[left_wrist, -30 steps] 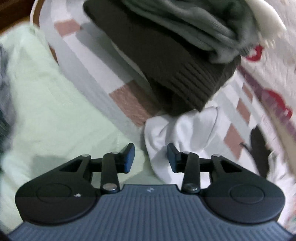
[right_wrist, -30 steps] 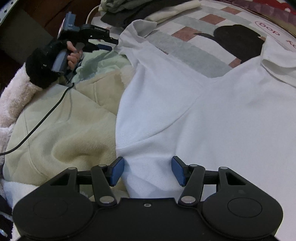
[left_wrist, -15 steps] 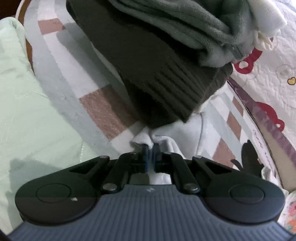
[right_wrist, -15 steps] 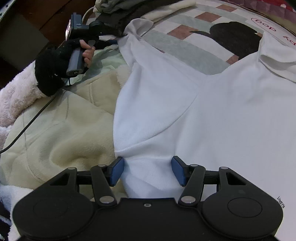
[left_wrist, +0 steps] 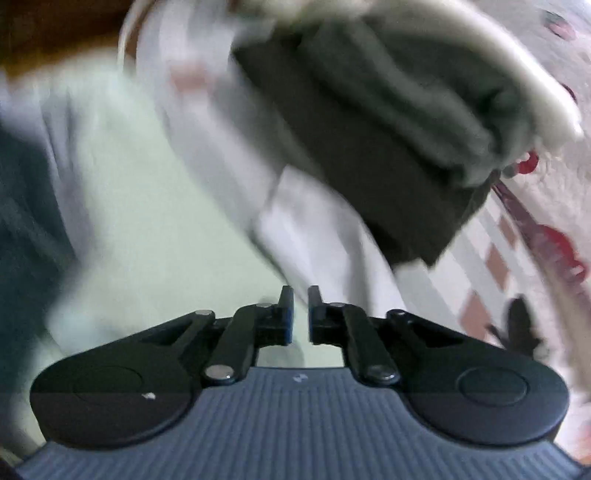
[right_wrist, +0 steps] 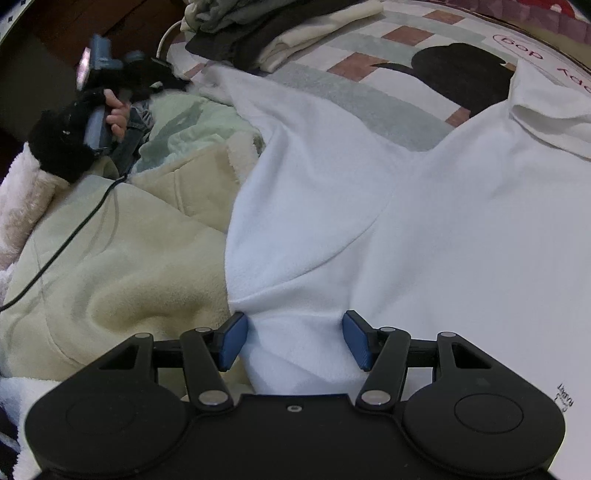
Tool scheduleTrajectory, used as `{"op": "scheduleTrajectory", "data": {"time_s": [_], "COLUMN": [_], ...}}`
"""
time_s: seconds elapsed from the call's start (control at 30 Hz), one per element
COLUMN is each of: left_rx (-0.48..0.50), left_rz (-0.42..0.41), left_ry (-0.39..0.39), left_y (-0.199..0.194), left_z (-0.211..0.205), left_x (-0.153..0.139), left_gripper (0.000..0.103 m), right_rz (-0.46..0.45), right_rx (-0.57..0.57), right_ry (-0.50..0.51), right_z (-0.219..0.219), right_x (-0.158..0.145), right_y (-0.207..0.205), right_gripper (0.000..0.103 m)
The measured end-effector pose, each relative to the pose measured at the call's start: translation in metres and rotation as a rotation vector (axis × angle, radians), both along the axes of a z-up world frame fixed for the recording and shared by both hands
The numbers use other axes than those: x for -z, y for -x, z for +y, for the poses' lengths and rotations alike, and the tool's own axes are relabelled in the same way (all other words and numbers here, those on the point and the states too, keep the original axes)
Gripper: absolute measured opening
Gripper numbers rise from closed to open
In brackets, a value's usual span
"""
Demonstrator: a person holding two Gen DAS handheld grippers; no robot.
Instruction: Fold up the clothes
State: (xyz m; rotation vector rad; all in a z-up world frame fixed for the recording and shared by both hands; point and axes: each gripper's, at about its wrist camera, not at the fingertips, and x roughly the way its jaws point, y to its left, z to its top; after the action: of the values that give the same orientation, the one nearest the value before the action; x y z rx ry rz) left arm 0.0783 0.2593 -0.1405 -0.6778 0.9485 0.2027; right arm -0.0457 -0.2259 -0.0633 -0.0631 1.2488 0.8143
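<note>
A white long-sleeved garment (right_wrist: 443, 240) lies spread on the patterned bedcover. Its left sleeve (right_wrist: 295, 122) stretches toward the far left. My right gripper (right_wrist: 293, 332) stands open, its blue pads on either side of a raised fold of the garment's near edge. The left wrist view is blurred by motion. There my left gripper (left_wrist: 300, 295) has a narrow gap between its jaws, which are opening, and nothing shows between them. The white sleeve (left_wrist: 314, 236) lies just beyond its fingertips. In the right wrist view a hand in a black glove (right_wrist: 70, 136) holds the left gripper at far left.
A stack of folded dark and grey clothes (left_wrist: 369, 129) sits just beyond the sleeve end, also seen as the stack (right_wrist: 266, 33) at the top. A pale green blanket (right_wrist: 192, 125) and a cream fleece (right_wrist: 110, 266) lie on the left. A black cable (right_wrist: 74, 236) crosses the fleece.
The left gripper closed on the sleeve end, then parted its jaws and drew back from it. The view there is now blurred. The right gripper has stayed open in place.
</note>
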Motion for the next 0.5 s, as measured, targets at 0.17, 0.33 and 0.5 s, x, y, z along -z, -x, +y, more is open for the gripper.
{"op": "scheduleTrajectory", "data": {"time_s": [0.17, 0.33, 0.5], "left_rx": [0.004, 0.07, 0.189], "left_rz": [-0.056, -0.128, -0.133], "left_ry": [0.061, 0.113, 0.109], "left_y": [-0.005, -0.017, -0.037], "left_z": [-0.004, -0.01, -0.035], "left_x": [-0.002, 0.004, 0.023], "left_gripper": [0.043, 0.043, 0.049], "right_rz": [-0.091, -0.131, -0.134], "right_rx": [0.114, 0.062, -0.045], "right_ry": [-0.137, -0.114, 0.013], "right_z": [-0.02, 0.002, 0.052], "right_x": [-0.039, -0.049, -0.023], "right_y": [-0.016, -0.034, -0.034], "right_gripper": [0.053, 0.046, 0.031]}}
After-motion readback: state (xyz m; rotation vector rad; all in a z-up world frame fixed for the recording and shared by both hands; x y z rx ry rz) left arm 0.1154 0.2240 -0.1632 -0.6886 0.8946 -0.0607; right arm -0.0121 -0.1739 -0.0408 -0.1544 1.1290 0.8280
